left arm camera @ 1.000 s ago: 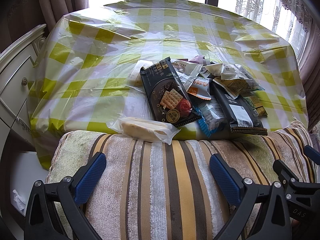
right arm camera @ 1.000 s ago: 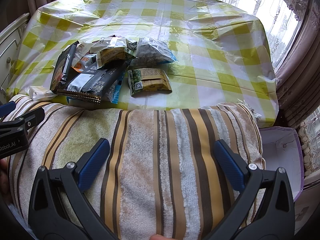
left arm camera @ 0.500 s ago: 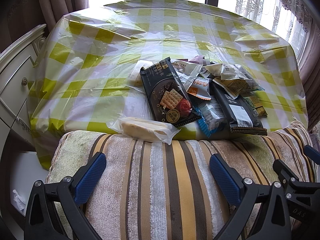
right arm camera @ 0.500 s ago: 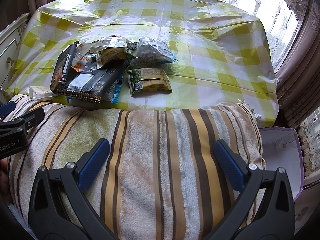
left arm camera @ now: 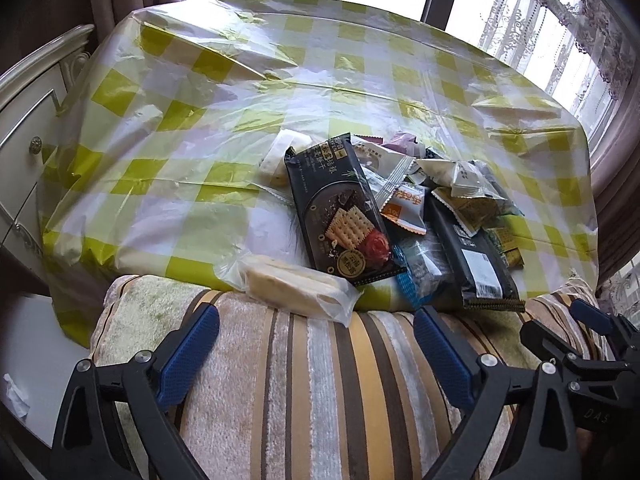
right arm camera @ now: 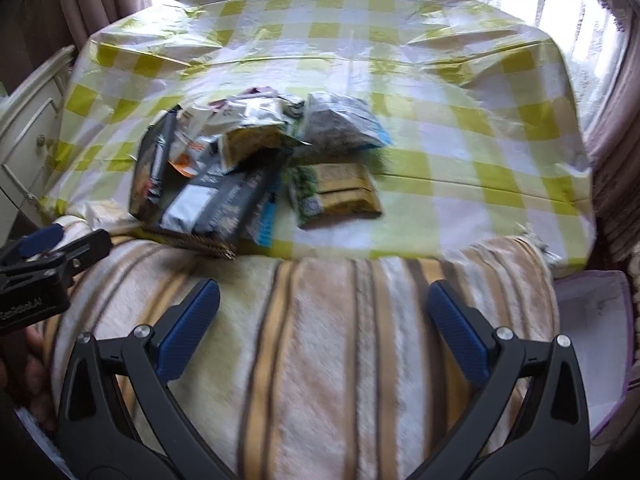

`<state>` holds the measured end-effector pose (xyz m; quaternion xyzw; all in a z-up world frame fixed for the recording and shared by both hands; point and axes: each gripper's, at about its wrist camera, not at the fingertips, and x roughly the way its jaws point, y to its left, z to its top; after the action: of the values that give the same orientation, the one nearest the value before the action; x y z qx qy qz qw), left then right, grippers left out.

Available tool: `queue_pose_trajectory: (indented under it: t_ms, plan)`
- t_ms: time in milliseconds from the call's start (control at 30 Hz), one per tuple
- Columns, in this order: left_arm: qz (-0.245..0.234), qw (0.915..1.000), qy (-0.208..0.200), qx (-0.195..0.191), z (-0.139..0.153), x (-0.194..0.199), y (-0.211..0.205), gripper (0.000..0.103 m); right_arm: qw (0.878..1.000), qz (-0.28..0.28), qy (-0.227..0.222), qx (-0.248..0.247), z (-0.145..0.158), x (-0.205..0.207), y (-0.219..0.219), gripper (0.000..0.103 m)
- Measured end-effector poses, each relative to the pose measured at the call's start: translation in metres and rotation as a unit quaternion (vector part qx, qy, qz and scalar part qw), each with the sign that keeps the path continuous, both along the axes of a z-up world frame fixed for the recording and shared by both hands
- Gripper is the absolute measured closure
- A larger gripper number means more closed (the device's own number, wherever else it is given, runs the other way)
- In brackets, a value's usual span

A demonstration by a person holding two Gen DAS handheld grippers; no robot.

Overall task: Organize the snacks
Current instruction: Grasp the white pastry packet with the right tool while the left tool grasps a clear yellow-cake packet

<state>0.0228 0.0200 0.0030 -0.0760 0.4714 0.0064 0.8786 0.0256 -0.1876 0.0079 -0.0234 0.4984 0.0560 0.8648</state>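
A pile of snack packs lies on the near part of the checked table (left arm camera: 240, 100). It holds a black cracker pack (left arm camera: 340, 208), a clear-wrapped pastry (left arm camera: 292, 284) at the table's edge, a small orange pack (left arm camera: 406, 208) and a black pack with a white label (left arm camera: 476, 256). A green-yellow pack (right arm camera: 336, 192) and a grey bag (right arm camera: 340, 124) lie to the pile's right. My left gripper (left arm camera: 314, 356) hangs over the striped towel; its jaws are closing with nothing between them. My right gripper (right arm camera: 322, 330) is open and empty, short of the pile.
A striped towel (left arm camera: 320, 400) covers a cushion between me and the table. A white cabinet (left arm camera: 24, 120) stands at the left. A purple-rimmed bin (right arm camera: 592, 320) sits low at the right. Curtains and a window lie behind the table.
The right wrist view has swung, so the pile now sits lower and further right, and it is blurred. The left gripper's pads stand slightly closer together.
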Motion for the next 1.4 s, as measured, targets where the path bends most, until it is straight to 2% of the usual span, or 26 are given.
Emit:
queue_pose_trajectory:
  t_ms: [67, 167, 233, 267, 300, 467, 733, 867, 933, 1000, 1067, 1133, 1167, 1367, 1400]
  plan:
    - [-0.005, 0.9999, 0.006, -0.007, -0.002, 0.009, 0.001, 0.012, 1.0, 0.0, 0.003, 0.016, -0.002, 0.01, 0.002, 0.0]
    - [-0.012, 0.9994, 0.021, -0.024, -0.008, 0.021, 0.004, 0.013, 0.999, -0.003, 0.001, 0.036, -0.002, 0.025, 0.004, 0.0]
    - [-0.011, 0.999, 0.03, -0.03, -0.011, 0.029, 0.006, 0.014, 0.999, -0.009, -0.009, 0.045, 0.0, 0.033, 0.005, 0.0]
    - [-0.011, 0.9988, 0.034, -0.034, -0.013, 0.032, 0.007, 0.014, 0.998, -0.002, -0.035, 0.052, 0.0, 0.037, 0.007, 0.0]
    - [-0.01, 0.9985, 0.037, -0.039, -0.014, 0.035, 0.008, 0.017, 0.998, 0.002, -0.036, 0.054, 0.0, 0.042, 0.009, 0.0]
    - [-0.003, 0.996, 0.04, -0.08, -0.019, 0.04, 0.019, 0.02, 0.998, 0.013, -0.041, 0.052, 0.0, 0.067, 0.025, 0.0]
    - [0.013, 0.9945, 0.05, -0.09, -0.027, 0.051, 0.028, 0.029, 0.998, 0.027, -0.045, 0.024, -0.005, 0.094, 0.048, 0.001]
    - [0.015, 0.9953, 0.05, -0.081, -0.028, 0.053, 0.027, 0.034, 0.998, 0.025, -0.05, 0.017, -0.005, 0.103, 0.053, 0.007]
    - [0.021, 0.9956, 0.048, -0.078, -0.028, 0.053, 0.028, 0.042, 0.998, 0.021, -0.055, 0.014, -0.005, 0.107, 0.052, 0.01]
    - [0.031, 0.9958, 0.044, -0.073, -0.029, 0.052, 0.03, 0.054, 0.998, 0.016, -0.055, 0.017, -0.004, 0.112, 0.052, 0.019]
    - [0.032, 0.9959, 0.044, -0.073, -0.03, 0.052, 0.031, 0.055, 0.998, 0.012, -0.056, 0.019, -0.004, 0.116, 0.052, 0.024]
    - [0.031, 0.9959, 0.044, -0.072, -0.031, 0.052, 0.031, 0.062, 0.998, 0.013, -0.051, 0.016, -0.007, 0.12, 0.054, 0.032]
    - [0.031, 0.996, 0.043, -0.072, -0.031, 0.051, 0.031, 0.062, 0.999, 0.014, -0.048, 0.016, -0.008, 0.121, 0.054, 0.037]
    - [0.032, 0.9952, 0.042, -0.082, -0.032, 0.048, 0.033, 0.062, 0.998, 0.015, -0.06, 0.026, -0.007, 0.114, 0.051, 0.038]
    - [0.03, 0.9951, 0.043, -0.083, -0.031, 0.048, 0.033, 0.06, 0.997, 0.016, -0.065, 0.026, -0.004, 0.112, 0.051, 0.038]
